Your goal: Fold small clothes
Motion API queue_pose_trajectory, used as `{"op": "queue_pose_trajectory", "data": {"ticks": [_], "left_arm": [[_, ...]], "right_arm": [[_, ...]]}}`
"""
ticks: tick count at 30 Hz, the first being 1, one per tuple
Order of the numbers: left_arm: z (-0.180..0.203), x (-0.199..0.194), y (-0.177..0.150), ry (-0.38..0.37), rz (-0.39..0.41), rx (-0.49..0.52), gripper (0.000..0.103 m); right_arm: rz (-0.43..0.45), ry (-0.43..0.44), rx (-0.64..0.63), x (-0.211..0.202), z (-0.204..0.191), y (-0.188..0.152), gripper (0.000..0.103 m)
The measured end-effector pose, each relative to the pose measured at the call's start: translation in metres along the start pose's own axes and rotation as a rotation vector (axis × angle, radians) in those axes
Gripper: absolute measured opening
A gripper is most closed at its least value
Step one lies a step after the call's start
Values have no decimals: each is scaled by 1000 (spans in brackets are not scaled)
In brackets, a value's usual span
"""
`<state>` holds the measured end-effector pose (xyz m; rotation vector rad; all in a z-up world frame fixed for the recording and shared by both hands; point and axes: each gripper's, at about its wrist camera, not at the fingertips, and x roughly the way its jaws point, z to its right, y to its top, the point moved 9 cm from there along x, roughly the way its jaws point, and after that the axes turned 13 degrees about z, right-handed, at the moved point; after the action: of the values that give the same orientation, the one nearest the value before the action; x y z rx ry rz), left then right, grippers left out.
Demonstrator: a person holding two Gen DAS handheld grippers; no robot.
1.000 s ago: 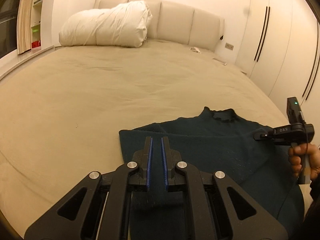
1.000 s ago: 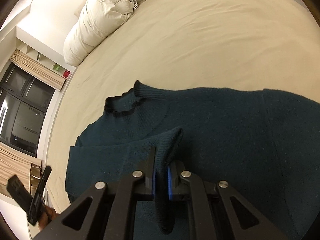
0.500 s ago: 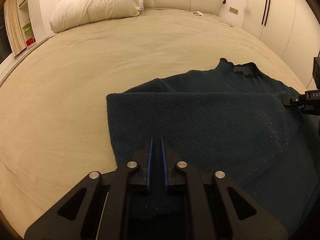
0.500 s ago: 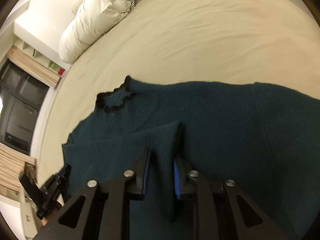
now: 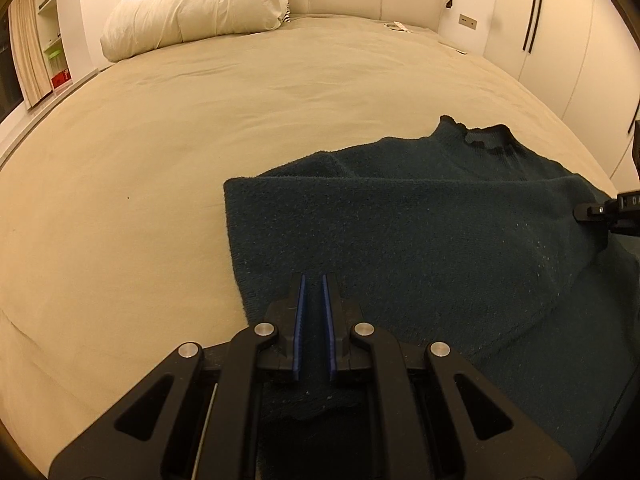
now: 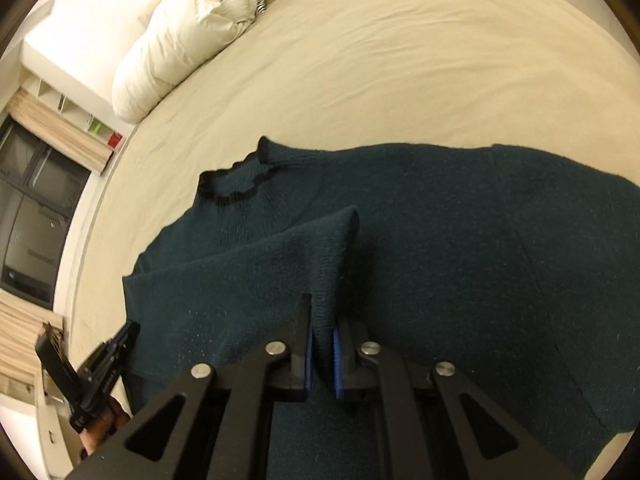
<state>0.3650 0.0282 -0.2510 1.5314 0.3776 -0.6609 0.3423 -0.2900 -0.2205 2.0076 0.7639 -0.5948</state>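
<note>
**First fold laid over, sweater not yet compact**

A dark teal sweater [image 6: 460, 248] lies on the beige bed [image 5: 200, 128], near its front edge, collar [image 6: 236, 188] pointing toward the white pillow [image 5: 200, 4]. 1 side panel is already turned over the body: in the left wrist view a straight folded edge runs across the garment below the collar.

The right gripper [image 6: 321, 354] pinches a raised ridge of this folded layer between its blue pads, holding it lifted off the fabric beneath. The left gripper [image 5: 313, 330] has its pads drawn close, with the sweater's near edge running between them; whether they actually clamp the cloth cannot be told.

By the look of it, the task is roughly at its first third. The held flap needs laying flat, the other side likely needs turning in, and the length remains to be folded.
</note>
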Motion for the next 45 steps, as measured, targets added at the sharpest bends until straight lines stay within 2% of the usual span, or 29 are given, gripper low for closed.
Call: {"op": "queue_pose_trajectory", "data": {"ticks": [5, 7, 9, 11, 12, 14, 15, 17, 19, 21, 23, 24, 25, 26, 27, 29, 30, 31, 32, 34, 40, 42, 45], "left_arm": [[1, 1, -2, 4, 2, 6, 8], [4, 5, -5, 11, -10, 38, 8], [6, 8, -6, 10, -23, 67, 8], [5, 8, -6, 3, -24, 61, 8], [4, 7, -5, 5, -22, 54, 8], [5, 7, -6, 18, -18, 63, 8], [7, 7, -7, 33, -16, 80, 8], [9, 8, -8, 50, -17, 102, 8], [10, 9, -8, 52, -19, 104, 8], [9, 9, -9, 44, -19, 94, 8], [8, 11, -9, 31, -20, 80, 8], [7, 11, -10, 21, -21, 67, 8], [6, 12, -10, 12, -22, 57, 8], [5, 12, -10, 2, -24, 46, 8], [3, 12, -10, -13, -23, 30, 8], [0, 12, -10, -31, -27, 3, 8], [-1, 12, -9, -35, -29, -6, 8], [-1, 10, -8, -33, -29, -11, 8], [-1, 7, -6, -30, -27, -23, 9], [-3, -6, -1, -34, -8, -81, 9], [20, -42, 15, -151, 86, -150, 9], [27, -52, 20, -182, 99, -169, 9], [38, -62, 25, -217, 104, -198, 9]], "right_arm": [[-23, 18, 98, 7, 13, -14, 7], [-19, 69, 155, 13, 21, -14, 7], [-8, 84, 158, 8, 21, -12, 8], [6, 33, 138, -2, 20, -10, 14], [30, -28, 118, -12, 21, -7, 20], [108, -136, 52, -33, 18, 1, 38], [158, -157, 24, -44, 11, 5, 48], [218, -95, -3, -57, -12, 8, 51], [226, 22, -46, -57, -45, 3, 51], [193, 156, -68, -45, -72, -8, 59], [132, 199, -49, -21, -75, -20, 66], [79, 185, -19, -2, -64, -29, 68], [44, 155, 23, 8, -49, -35, 53], [66, 163, 75, 8, -35, -35, 45], [91, 205, 133, 0, -26, -32, 42], [133, 213, 235, -21, 1, -26, 42], [169, 191, 266, -39, 18, -22, 45], [206, 148, 288, -59, 36, -20, 61], [258, 117, 316, -82, 54, -18, 67], [379, 108, 416, -139, 99, -18, 71], [598, -120, 801, -268, 268, -61, 74], [641, -182, 917, -297, 309, -80, 74], [704, -202, 1040, -323, 347, -99, 74]]}}
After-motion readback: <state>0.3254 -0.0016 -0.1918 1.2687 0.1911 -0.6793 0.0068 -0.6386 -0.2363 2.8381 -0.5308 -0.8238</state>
